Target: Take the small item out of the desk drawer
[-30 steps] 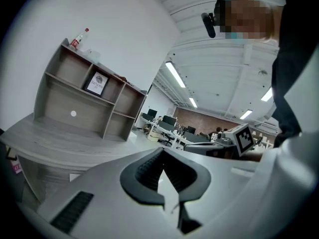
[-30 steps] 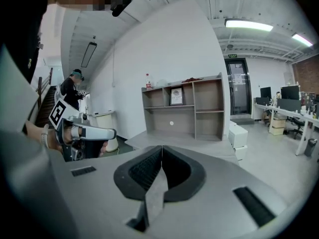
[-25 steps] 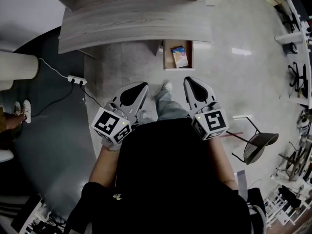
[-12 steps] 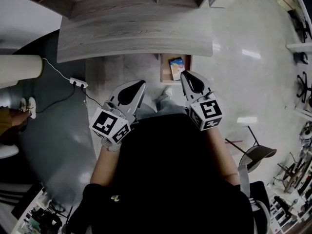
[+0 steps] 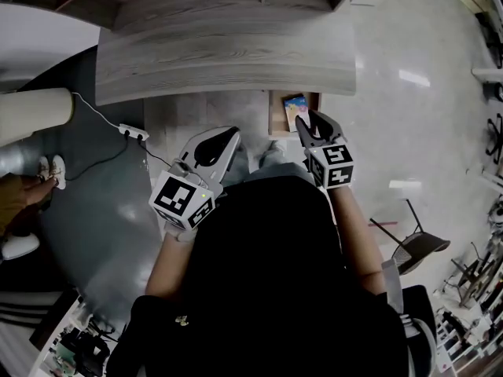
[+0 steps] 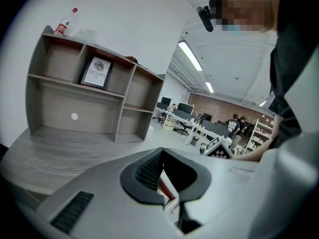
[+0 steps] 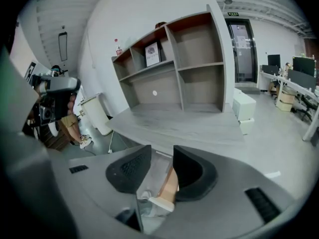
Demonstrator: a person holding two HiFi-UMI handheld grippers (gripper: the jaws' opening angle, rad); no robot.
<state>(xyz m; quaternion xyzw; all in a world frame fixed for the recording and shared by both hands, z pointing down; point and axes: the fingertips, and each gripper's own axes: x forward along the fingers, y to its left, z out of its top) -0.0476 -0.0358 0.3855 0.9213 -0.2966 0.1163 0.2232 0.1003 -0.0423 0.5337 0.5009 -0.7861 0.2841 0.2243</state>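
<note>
A small open drawer (image 5: 274, 121) sticks out from under the grey wooden desk (image 5: 220, 53). A small colourful flat item (image 5: 295, 110) lies inside it. My right gripper (image 5: 313, 124) hovers just at the drawer's near edge, close to the item. Its jaws are opening, with nothing between the pads (image 7: 130, 171). Through the gap of my right gripper (image 7: 162, 156) I see the tan drawer wall (image 7: 170, 183). My left gripper (image 5: 224, 136) hangs to the left of the drawer, over the floor, shut and empty. In its own view, my left gripper (image 6: 162, 153) has its pads meeting at the tips.
A shelf unit (image 7: 169, 63) stands on the desk's far side. A power strip (image 5: 130, 132) with its cable lies on the floor at the left, near a white cylinder (image 5: 31, 108). A chair (image 5: 416, 246) stands at the right. Someone's shoes (image 5: 51, 167) show far left.
My right gripper has moved forward to the drawer's edge and its jaws have parted. The left gripper has barely shifted and stays shut.
</note>
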